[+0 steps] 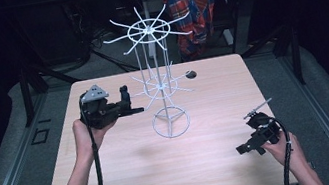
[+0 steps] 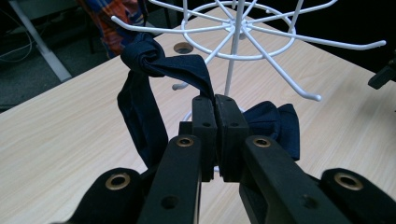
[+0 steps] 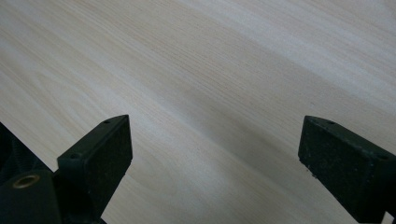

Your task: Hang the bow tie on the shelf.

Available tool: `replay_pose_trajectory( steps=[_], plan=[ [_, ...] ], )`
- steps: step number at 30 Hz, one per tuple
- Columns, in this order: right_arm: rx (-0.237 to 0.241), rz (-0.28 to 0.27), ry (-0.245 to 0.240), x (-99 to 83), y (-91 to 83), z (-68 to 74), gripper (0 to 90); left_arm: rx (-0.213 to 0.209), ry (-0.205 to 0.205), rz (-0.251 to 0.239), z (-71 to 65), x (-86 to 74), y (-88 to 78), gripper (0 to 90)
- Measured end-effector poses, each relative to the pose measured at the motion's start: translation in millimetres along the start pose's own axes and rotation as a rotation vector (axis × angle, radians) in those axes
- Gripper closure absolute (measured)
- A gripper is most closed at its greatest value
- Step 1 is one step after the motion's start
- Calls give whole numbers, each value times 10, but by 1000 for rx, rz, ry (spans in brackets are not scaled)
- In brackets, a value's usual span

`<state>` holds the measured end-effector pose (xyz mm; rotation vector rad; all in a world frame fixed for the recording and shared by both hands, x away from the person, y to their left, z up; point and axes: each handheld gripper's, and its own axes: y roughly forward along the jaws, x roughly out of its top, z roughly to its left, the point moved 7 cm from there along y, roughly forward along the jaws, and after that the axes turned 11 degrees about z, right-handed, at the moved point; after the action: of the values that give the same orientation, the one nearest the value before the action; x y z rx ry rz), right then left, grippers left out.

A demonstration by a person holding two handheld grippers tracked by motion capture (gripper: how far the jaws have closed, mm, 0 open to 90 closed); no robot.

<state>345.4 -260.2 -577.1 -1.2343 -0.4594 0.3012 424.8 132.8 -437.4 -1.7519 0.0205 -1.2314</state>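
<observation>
The left tongs (image 2: 215, 105) are closed tight on a strip of dark navy cloth (image 2: 180, 67), their two black jaws pressed together with the fabric pinched between the tips. From the pinch the cloth climbs up and away to a knotted bunch, which sits against one white arm of the wire rack (image 2: 243, 35); whether it is hooked over that arm I cannot tell. A longer fold drops down along one side of the jaws, and more of the same cloth bunches just past them on the other side. In the high view these left tongs (image 1: 125, 99) are held in a hand (image 1: 85, 133) above the pale wooden surface (image 1: 131, 179), pointing toward the lower ring of spokes on the wire rack (image 1: 160, 80), with the cloth (image 1: 125, 95) showing as a small dark lump at their tip.

The right tongs (image 3: 215, 149) stand wide apart, with bare wood grain of the surface (image 3: 210, 70) between the jaws and beyond them. From above, the right tongs (image 1: 250, 146) lie low near the surface in the other hand (image 1: 283, 146), well apart from the rack and from the left tongs.

Beyond the left tongs, past the rack's spokes, a round hole (image 2: 183, 47) opens in the surface. Farther still, off the surface, hangs a plaid shirt (image 1: 193, 1).
</observation>
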Motion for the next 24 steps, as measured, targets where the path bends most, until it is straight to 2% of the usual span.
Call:
replay_pose_trajectory(
  steps=[10,19,22,24],
  plan=[
    [-7,11,-3,-9,3,-9,94,-5,27,13,-44,47,90,877],
    [-1,14,6,-13,4,-5,93,-16,29,27,-66,57,188,877],
    [2,45,-20,-25,-5,-21,94,-13,33,44,-66,23,245,877],
    [-3,26,-5,-19,3,-16,94,-17,31,46,-70,19,257,877]
  ],
)
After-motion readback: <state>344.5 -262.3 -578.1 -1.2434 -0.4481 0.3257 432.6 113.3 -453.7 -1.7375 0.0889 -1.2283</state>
